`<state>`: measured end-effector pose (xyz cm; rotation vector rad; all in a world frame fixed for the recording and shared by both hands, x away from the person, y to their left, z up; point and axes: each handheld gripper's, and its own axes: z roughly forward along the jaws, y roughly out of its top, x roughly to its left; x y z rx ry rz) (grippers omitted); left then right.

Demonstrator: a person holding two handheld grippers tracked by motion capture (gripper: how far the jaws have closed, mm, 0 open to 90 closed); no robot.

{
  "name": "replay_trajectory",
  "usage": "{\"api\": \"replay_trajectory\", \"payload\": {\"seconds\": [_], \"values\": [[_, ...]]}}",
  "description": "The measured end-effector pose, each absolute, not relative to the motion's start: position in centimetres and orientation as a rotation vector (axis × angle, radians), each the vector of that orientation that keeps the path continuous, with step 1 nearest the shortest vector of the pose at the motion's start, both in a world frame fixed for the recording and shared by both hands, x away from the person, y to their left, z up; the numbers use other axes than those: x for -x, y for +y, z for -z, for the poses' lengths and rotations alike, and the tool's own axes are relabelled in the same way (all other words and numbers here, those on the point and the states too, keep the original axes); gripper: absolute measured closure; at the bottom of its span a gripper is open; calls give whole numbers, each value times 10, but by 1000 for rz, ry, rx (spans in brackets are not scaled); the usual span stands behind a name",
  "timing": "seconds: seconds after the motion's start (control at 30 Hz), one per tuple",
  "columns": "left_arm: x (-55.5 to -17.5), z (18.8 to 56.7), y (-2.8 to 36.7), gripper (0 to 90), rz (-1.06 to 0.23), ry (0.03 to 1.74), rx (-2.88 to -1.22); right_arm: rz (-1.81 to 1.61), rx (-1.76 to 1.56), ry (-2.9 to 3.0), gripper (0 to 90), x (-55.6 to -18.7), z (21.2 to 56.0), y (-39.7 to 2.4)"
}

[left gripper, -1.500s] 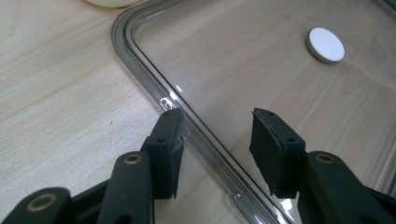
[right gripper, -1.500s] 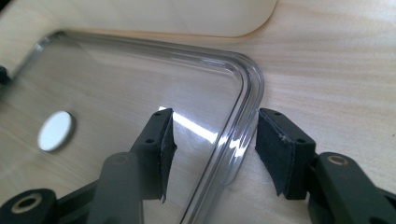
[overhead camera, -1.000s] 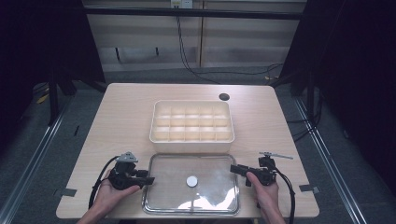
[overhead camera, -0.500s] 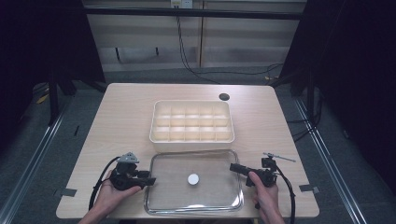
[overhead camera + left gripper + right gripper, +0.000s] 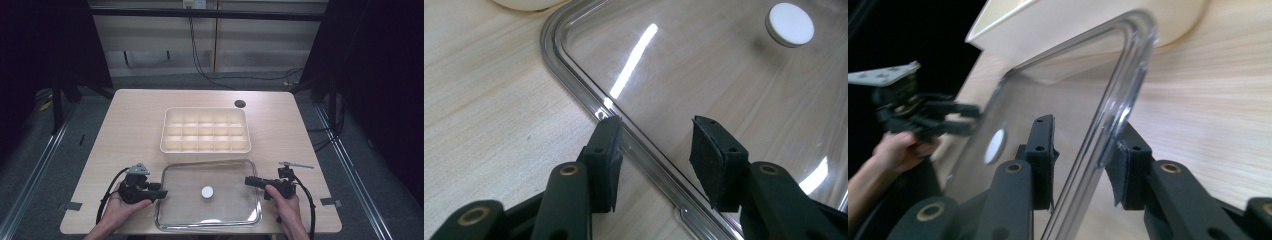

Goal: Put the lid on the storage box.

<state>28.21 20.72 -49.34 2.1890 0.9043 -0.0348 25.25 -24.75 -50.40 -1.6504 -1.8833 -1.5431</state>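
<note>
- At the near edge of the bench (image 5: 125, 125), a clear lid (image 5: 220, 210) with a white knob (image 5: 207, 192) at its centre lies between two hand-held grippers.
- Left gripper (image 5: 655, 150): its fingers (image 5: 606, 150) stand partly open astride the lid's left rim. The rim runs diagonally between the pads; the left pad sits right against it, while the other hovers over the clear panel with a gap showing.
- No firm clamp on the rim can be made out on this side.
- Right gripper (image 5: 1083, 160): its fingers (image 5: 1128, 170) have just been closing, with the lid's right rim between them. The outer pad touches the rim's edge; the inner pad stands just inside the panel, a narrow gap left.
- Seen from the right gripper view, that side of the lid looks tilted up from the bench.
- Beyond both sets of fingers, just past the lid's far edge, sits a cream compartment tray (image 5: 206, 131).
- Lid's long axis runs from one gripper to the other, parallel to the tray's long side, with the knob facing up.
- White knob lies ahead of the left fingers and to their right, well inside the panel.
</note>
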Motion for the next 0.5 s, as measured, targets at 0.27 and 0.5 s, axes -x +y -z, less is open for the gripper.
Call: {"api": "replay_trajectory", "payload": {"seconds": [0.27,0.5], "values": [[-283,493,208,523,14,913,-2193,1587,1651,-1913,695,-253,500,-245],[-284,493,209,397,20,935,-2174,1624,1641,-1915,709,-250,497,-244]]}}
